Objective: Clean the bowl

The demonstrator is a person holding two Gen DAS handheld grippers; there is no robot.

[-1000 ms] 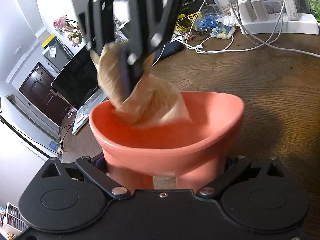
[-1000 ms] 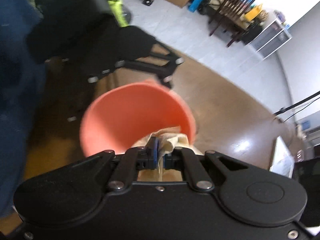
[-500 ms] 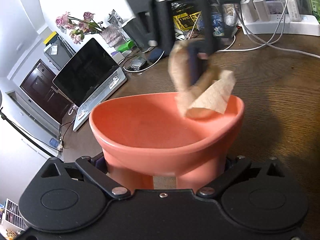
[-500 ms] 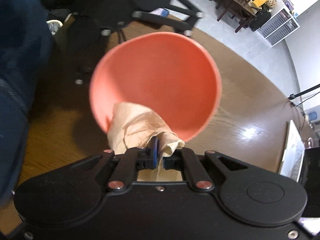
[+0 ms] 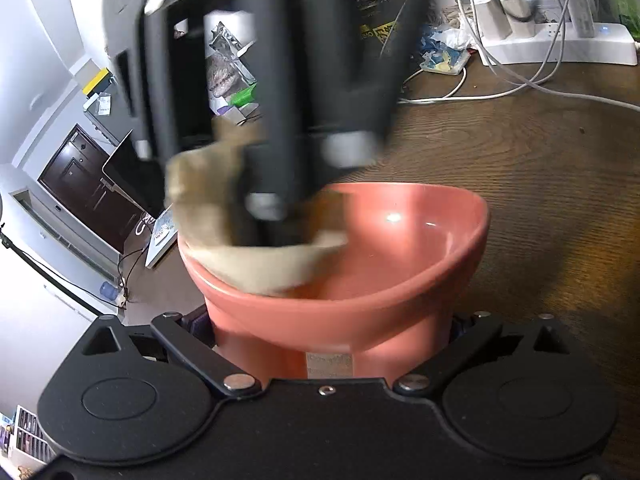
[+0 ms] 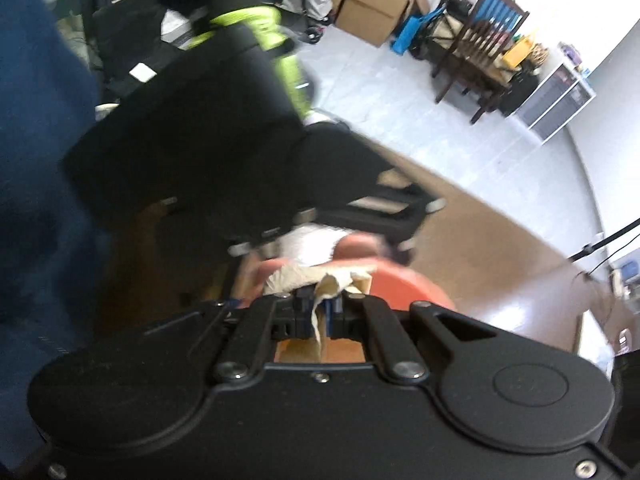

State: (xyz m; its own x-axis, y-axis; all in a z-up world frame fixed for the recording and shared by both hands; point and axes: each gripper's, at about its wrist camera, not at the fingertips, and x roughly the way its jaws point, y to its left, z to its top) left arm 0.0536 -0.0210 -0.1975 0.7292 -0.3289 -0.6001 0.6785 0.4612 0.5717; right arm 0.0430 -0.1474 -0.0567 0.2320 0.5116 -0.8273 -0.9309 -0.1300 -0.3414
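Observation:
A coral-red bowl (image 5: 400, 264) is clamped at its base by my left gripper (image 5: 328, 344), tilted above the wooden table. My right gripper (image 5: 264, 216) reaches down into the bowl's near-left side, shut on a beige cloth (image 5: 256, 264) that presses on the inner wall and rim. In the right wrist view my right gripper (image 6: 318, 312) pinches the cloth (image 6: 316, 280) against the bowl (image 6: 404, 280). The left gripper's black body (image 6: 280, 184) shows behind the bowl, blurred.
A white power strip (image 5: 560, 44) with chargers and cables sits at the table's back edge beside blue-and-yellow clutter (image 5: 440, 56). A laptop (image 5: 136, 184) stands at the left. A person's blue sleeve (image 6: 40, 160) fills the left of the right wrist view.
My right gripper has swept the cloth from the bowl's far right rim to its near left side. The bowl has stayed in my left gripper.

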